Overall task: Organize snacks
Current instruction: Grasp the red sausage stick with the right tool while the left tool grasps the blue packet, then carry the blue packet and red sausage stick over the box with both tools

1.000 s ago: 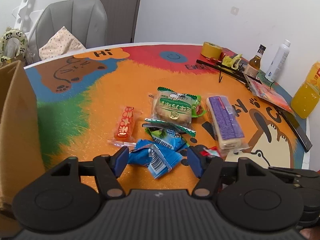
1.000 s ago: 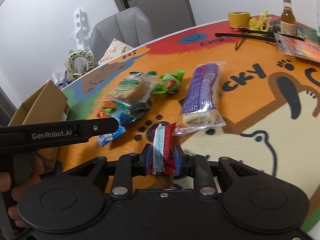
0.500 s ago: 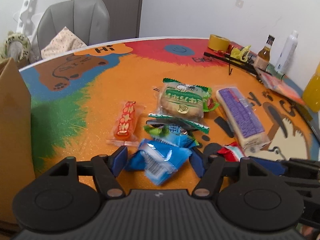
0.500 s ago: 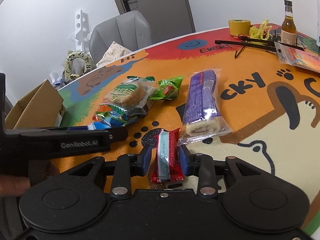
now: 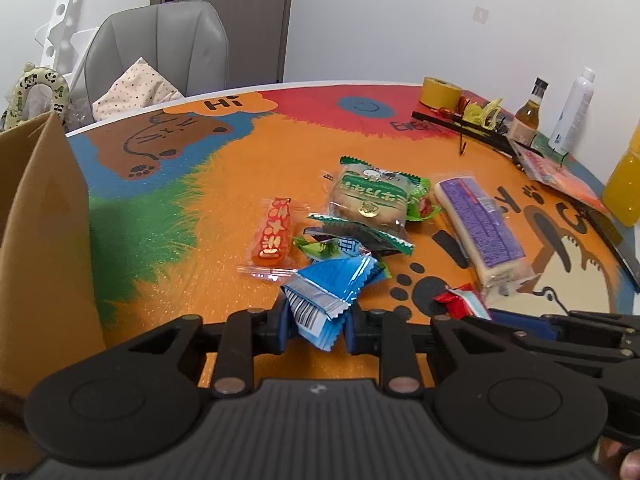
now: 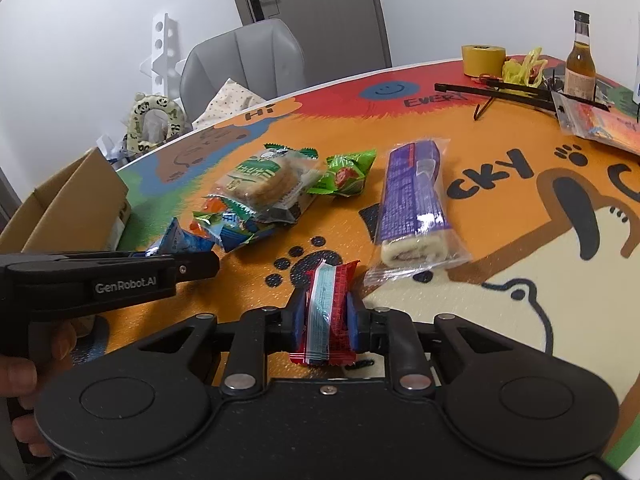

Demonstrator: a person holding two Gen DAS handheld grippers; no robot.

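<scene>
The left claw (image 5: 316, 322) is pinching a crinkled blue foil packet (image 5: 330, 292) with a barcode; the right claw (image 6: 322, 320) is squeezing a red-and-pale-blue wrapper (image 6: 326, 312).

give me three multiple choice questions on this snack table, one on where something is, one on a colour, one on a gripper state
1. Where does the purple-wrapped roll cake lie?
A. in the cardboard box
B. on the table, right of the green-labelled pastry
C. on the grey chair

2. What colour is the packet in the left gripper?
A. blue
B. yellow
C. pink

3. What is the state of the right gripper?
A. open, holding nothing
B. shut on the red packet
C. shut on the tape roll

Answers: 1 B, it rests flat on the table beside the green-labelled pastry. 2 A, the blue packet sits between the pads. 3 B, both pads press the red packet.
</scene>
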